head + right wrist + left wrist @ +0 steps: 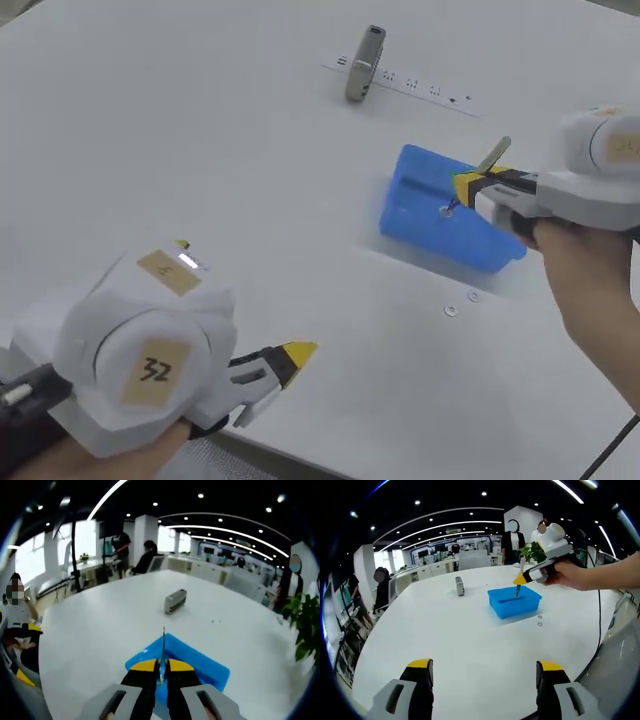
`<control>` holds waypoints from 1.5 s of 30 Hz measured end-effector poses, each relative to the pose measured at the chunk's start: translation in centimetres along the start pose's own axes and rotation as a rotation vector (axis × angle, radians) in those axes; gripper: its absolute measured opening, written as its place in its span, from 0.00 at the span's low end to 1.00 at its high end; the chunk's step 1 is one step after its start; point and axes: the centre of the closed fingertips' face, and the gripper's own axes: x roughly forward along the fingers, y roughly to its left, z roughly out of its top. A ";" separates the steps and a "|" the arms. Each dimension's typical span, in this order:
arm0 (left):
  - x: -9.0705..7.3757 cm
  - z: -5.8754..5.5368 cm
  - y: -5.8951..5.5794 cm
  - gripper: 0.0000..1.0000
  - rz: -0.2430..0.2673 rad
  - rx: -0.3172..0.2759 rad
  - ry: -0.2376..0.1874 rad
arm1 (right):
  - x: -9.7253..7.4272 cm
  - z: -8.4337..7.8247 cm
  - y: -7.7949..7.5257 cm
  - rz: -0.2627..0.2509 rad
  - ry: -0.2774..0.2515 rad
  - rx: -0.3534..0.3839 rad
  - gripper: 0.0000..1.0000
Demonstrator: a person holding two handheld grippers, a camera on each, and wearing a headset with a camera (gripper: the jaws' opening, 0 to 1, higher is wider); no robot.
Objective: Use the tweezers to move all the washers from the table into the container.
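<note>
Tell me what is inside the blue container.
The tips of the tweezers, clamped in the right gripper, reach into the blue container. Its visible floor looks bare; the gripper covers the rest.

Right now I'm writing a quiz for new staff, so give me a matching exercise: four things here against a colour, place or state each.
1 left gripper
2 right gripper
3 container
4 washers

a on the table beside the container
b open
c blue
d shut on the tweezers

Pairs: 1-b, 2-d, 3-c, 4-a.
</note>
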 end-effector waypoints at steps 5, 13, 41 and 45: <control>0.0 -0.1 0.0 0.86 0.000 0.003 0.007 | 1.1 -0.9 -0.3 -0.003 0.018 0.010 0.03; 0.1 -0.3 0.1 0.86 0.004 0.000 0.018 | 2.8 -2.3 -1.2 -0.015 0.049 0.011 0.03; 0.2 -0.6 0.1 0.85 0.006 0.003 0.031 | 3.7 -4.2 -1.1 -0.014 0.066 0.034 0.03; 0.2 -0.5 0.0 0.85 0.003 0.007 0.029 | 3.7 -4.0 -1.1 -0.011 0.075 0.049 0.04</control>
